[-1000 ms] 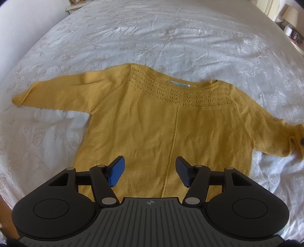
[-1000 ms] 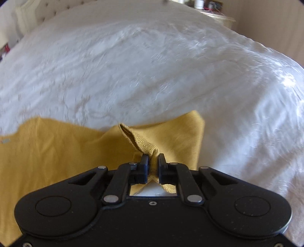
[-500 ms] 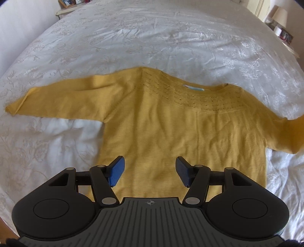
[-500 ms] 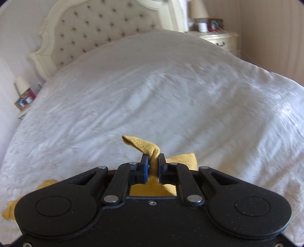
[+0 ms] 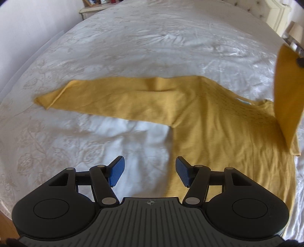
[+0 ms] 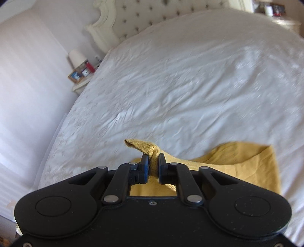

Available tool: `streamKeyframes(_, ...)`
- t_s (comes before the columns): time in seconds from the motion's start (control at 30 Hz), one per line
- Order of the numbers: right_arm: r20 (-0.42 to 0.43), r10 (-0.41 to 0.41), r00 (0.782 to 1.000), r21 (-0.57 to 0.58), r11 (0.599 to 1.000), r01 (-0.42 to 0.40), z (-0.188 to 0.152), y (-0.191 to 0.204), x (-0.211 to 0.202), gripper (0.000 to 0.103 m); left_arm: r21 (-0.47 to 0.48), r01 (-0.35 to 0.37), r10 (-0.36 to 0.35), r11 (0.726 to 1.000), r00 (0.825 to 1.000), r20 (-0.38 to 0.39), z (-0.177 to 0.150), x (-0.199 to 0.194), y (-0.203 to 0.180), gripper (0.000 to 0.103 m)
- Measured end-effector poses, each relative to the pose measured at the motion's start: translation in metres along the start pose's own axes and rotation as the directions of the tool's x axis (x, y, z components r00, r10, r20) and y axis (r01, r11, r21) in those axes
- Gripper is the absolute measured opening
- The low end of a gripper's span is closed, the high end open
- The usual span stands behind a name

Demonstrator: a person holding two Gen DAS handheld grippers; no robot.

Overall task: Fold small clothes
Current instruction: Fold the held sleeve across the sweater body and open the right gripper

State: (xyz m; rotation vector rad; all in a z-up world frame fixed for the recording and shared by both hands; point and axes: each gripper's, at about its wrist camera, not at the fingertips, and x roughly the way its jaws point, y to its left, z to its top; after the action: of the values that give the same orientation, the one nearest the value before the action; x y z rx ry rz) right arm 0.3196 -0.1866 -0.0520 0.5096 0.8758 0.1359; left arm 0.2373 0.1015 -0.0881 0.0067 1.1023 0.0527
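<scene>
Lying flat on the white bedspread (image 5: 152,47), the yellow sweater (image 5: 218,129) has its body running from 6 toward 12 o'clock in the left wrist view, neckline at the far end. One sleeve (image 5: 114,100) stretches out flat toward 9 o'clock, long axis roughly 9-to-3, cuff at the left. Other sleeve (image 5: 286,91) hangs lifted at 3 o'clock, draping down onto the body. Left gripper (image 5: 150,171) tilts steeply down over the sweater's near side edge, blue pads (image 5: 116,171) apart, nothing between them. Right gripper (image 6: 151,166) angles down more shallowly toward the headboard (image 6: 152,17), fingers clamped on the raised sleeve's cuff (image 6: 146,147), fabric poking out toward 11 o'clock.
</scene>
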Motion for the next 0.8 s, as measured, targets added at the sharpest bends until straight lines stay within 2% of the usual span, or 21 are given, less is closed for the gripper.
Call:
streamKeyframes(0.2,-0.12,-0.006,0.993,-0.057,0.998,-0.001,-0.062,0.037,0.077,0.017,-0.02,-0.021,0.021,1.0,1.0,-0.002,-0.001,0.003,0.025,0.058)
streamKeyframes(0.27,-0.144,-0.003,0.99,-0.097,0.995,-0.011,-0.078,0.045,0.088,0.023,-0.024,-0.024,0.024,0.999,1.0,-0.002,-0.001,0.005,0.03,0.058)
streamKeyframes(0.33,-0.138,-0.004,0.99,-0.14,0.99,-0.016,-0.091,0.052,0.088,0.031,-0.027,-0.023,0.023,0.999,1.0,0.001,0.0,0.006,0.031,0.058)
streamKeyframes(0.43,-0.122,-0.038,0.992,-0.205,0.979,0.012,-0.102,0.057,0.084,0.062,-0.022,-0.016,0.016,1.0,1.0,0.01,0.003,0.01,0.029,0.058)
streamKeyframes(0.47,-0.112,-0.054,0.992,-0.225,0.974,0.028,-0.106,0.054,0.08,0.066,-0.017,-0.012,0.012,1.0,1.0,0.011,0.005,0.012,0.026,0.058)
streamKeyframes(0.67,-0.122,-0.165,0.979,-0.273,0.954,0.126,-0.121,0.013,0.059,0.066,0.02,0.043,-0.044,0.999,0.999,0.019,0.021,0.031,-0.005,0.058)
streamKeyframes(0.8,-0.133,-0.231,0.964,-0.24,0.951,0.195,-0.127,-0.024,0.039,0.066,0.106,0.067,-0.07,0.992,0.997,0.027,0.026,0.052,-0.04,0.058)
